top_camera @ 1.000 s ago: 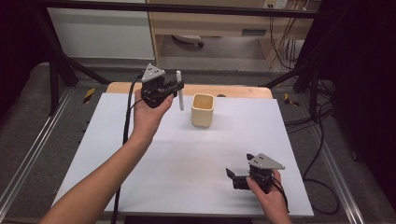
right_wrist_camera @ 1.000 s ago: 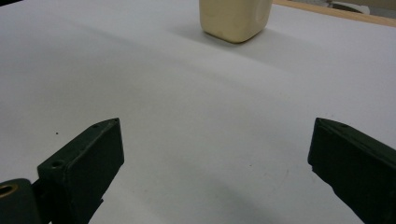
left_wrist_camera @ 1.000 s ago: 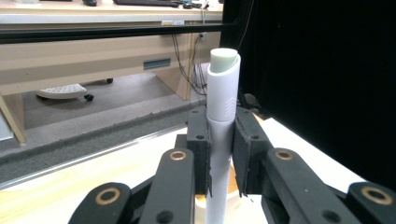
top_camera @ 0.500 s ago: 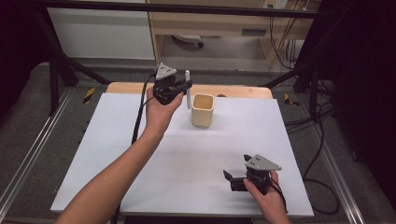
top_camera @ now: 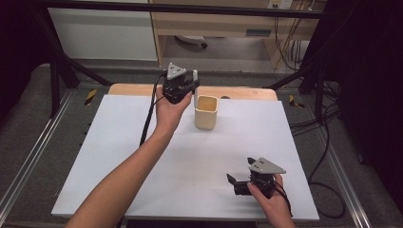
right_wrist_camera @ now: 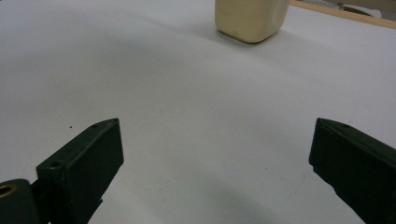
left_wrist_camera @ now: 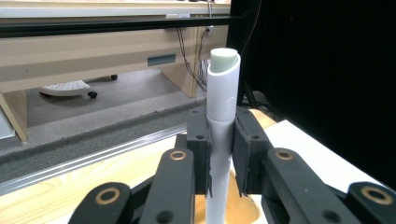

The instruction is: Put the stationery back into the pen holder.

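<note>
1. The left gripper (top_camera: 183,88) is raised over the far part of the bench (top_camera: 119,156), and its jaws are clenched on a white marker (left_wrist_camera: 222,135)
2. The marker stands upright between the two jaws; its capped end points up, and its lower end goes down out of sight
3. In the high view the marker (top_camera: 195,88) is just beside the left rim of the beige cup (top_camera: 206,112), at the cup's far-left corner
4. The cup stands upright on the white sheet, near the far edge
5. The right gripper (top_camera: 240,183) rests low at the near right part of the bench, its jaws spread wide and holding nothing
</note>
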A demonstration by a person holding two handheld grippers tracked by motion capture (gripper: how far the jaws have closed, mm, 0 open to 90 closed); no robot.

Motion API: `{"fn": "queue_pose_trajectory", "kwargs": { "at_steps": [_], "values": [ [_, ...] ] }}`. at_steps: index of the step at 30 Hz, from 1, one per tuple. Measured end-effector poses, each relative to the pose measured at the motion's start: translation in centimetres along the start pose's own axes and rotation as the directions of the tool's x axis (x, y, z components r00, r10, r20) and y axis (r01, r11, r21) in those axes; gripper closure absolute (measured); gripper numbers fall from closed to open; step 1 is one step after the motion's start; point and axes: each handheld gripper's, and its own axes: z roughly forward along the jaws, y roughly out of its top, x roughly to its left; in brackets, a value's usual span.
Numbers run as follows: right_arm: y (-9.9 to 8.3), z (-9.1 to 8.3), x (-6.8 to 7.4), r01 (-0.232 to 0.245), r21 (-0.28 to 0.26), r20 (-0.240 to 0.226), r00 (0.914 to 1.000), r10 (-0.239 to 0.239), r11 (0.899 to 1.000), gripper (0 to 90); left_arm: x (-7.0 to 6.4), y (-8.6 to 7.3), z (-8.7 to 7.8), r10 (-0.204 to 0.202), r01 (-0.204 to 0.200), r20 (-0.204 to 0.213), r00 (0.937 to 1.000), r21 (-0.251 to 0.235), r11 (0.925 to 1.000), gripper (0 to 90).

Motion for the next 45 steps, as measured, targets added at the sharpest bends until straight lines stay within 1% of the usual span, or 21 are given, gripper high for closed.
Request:
{"fn": "queue_pose_trajectory", "kwargs": {
  "at_steps": [2,5,9,10,11,15,22,28,29,31,34,38,45],
  "values": [
    [0.0,0.1,0.0,-0.003,0.005,0.0,1.0,0.003,1.0,3.6,-0.1,0.1,0.4,0.007,-0.007,-0.001,1.0,0.003,1.0,78.5],
    [0.0,0.0,0.0,-0.007,0.001,-0.003,1.0,0.007,1.0,3.6,-0.2,0.2,0.9,-0.008,0.008,0.001,1.0,0.007,0.9999,78.6],
    [0.1,-0.4,-0.2,-0.005,-0.007,0.002,1.0,0.005,1.0,3.6,-0.4,0.4,1.4,-0.01,0.01,-0.002,0.9999,0.006,0.9999,78.5],
    [0.1,-0.4,-0.3,0.0,-0.009,0.005,1.0,0.0,1.0,3.5,-0.5,0.5,1.6,-0.009,0.009,-0.004,1.0,0.007,0.9999,78.6],
    [0.1,-0.5,-0.3,-0.006,-0.009,0.004,1.0,0.006,1.0,3.5,-0.6,0.6,1.7,-0.007,0.007,-0.006,1.0,0.009,0.9999,78.6],
    [0.1,-0.6,-0.6,-0.004,-0.012,0.006,1.0,0.004,1.0,3.5,-1.0,0.8,2.2,0.003,-0.003,-0.011,0.9999,0.006,1.0,78.5],
    [0.2,-0.7,-0.7,-0.008,-0.016,0.006,0.9999,0.008,1.0,3.5,-1.6,1.0,3.0,0.014,-0.014,-0.014,0.9998,0.002,0.9999,78.5],
    [0.2,-0.7,-0.8,-0.01,-0.015,0.008,0.9999,0.01,1.0,3.5,-2.0,0.6,3.7,0.021,-0.021,-0.013,0.9997,0.011,0.9997,78.5],
    [0.2,-0.8,-0.8,-0.012,-0.016,0.007,0.9999,0.013,1.0,3.4,-2.2,0.4,4.0,0.034,-0.034,-0.016,0.9993,0.016,0.9993,78.5],
    [0.2,-0.8,-0.9,-0.013,-0.018,0.007,0.9999,0.013,1.0,3.5,-2.3,0.1,4.3,0.043,-0.043,-0.015,0.999,0.026,0.9987,78.5],
    [0.2,-0.8,-0.9,-0.012,-0.016,0.006,0.9999,0.012,1.0,3.5,-2.5,-0.3,4.7,0.041,-0.041,-0.011,0.9991,0.034,0.9986,78.5],
    [0.2,-0.7,-0.8,-0.006,-0.017,0.003,1.0,0.006,1.0,3.5,-2.4,-0.6,5.0,0.041,-0.04,-0.016,0.999,0.038,0.9985,78.5],
    [0.2,-0.8,-0.8,-0.004,-0.016,0.004,1.0,0.004,1.0,3.4,-2.1,-1.1,5.5,0.057,-0.055,-0.028,0.998,0.058,0.9968,78.5]
  ]
}}
